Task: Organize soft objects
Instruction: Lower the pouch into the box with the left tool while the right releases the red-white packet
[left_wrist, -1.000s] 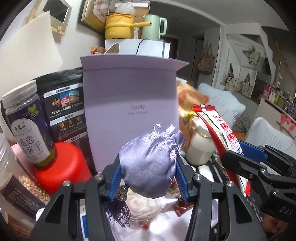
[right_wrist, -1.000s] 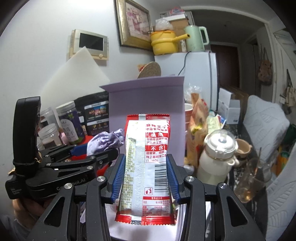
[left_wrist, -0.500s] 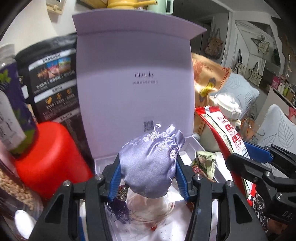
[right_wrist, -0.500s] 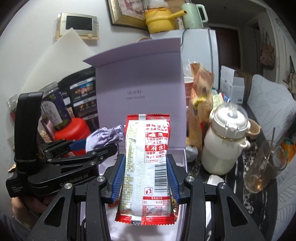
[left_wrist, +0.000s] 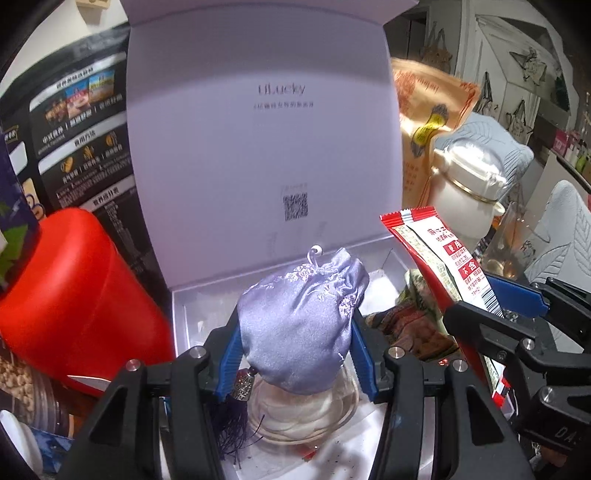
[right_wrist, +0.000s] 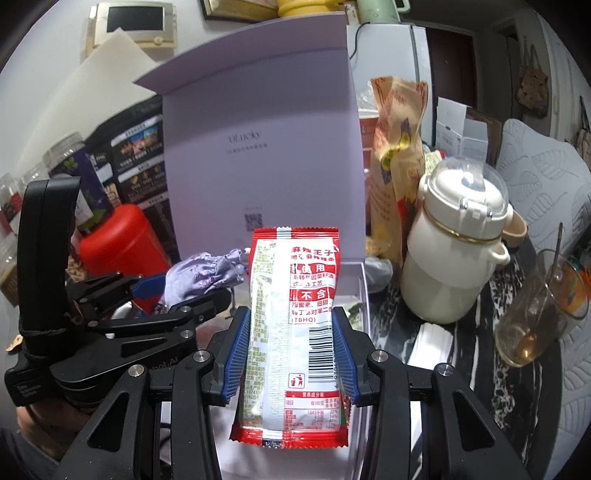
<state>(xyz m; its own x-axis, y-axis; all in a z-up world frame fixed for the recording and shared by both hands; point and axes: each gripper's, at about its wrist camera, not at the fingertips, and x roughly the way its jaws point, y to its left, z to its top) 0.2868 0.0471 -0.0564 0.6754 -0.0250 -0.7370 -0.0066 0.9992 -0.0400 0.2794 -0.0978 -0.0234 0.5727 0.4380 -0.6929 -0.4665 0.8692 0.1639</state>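
Lilac satin pouch (left_wrist: 301, 325) clamped in my left tongs (left_wrist: 295, 332), snack packet (right_wrist: 293, 332) in right tongs (right_wrist: 291, 347), both over box (left_wrist: 184, 314). Next: lower toward 12 o'clock, release.

The left gripper (left_wrist: 295, 354) clamps a lavender satin pouch (left_wrist: 301, 325) above the open lilac box (left_wrist: 192, 317), whose lid stands upright behind. A dark tassel (left_wrist: 234, 424) hangs below the pouch. Right of the box, the right gripper (left_wrist: 491, 306) grips a red snack packet (left_wrist: 437, 269). A red canister (left_wrist: 70, 295) stands left of the box.
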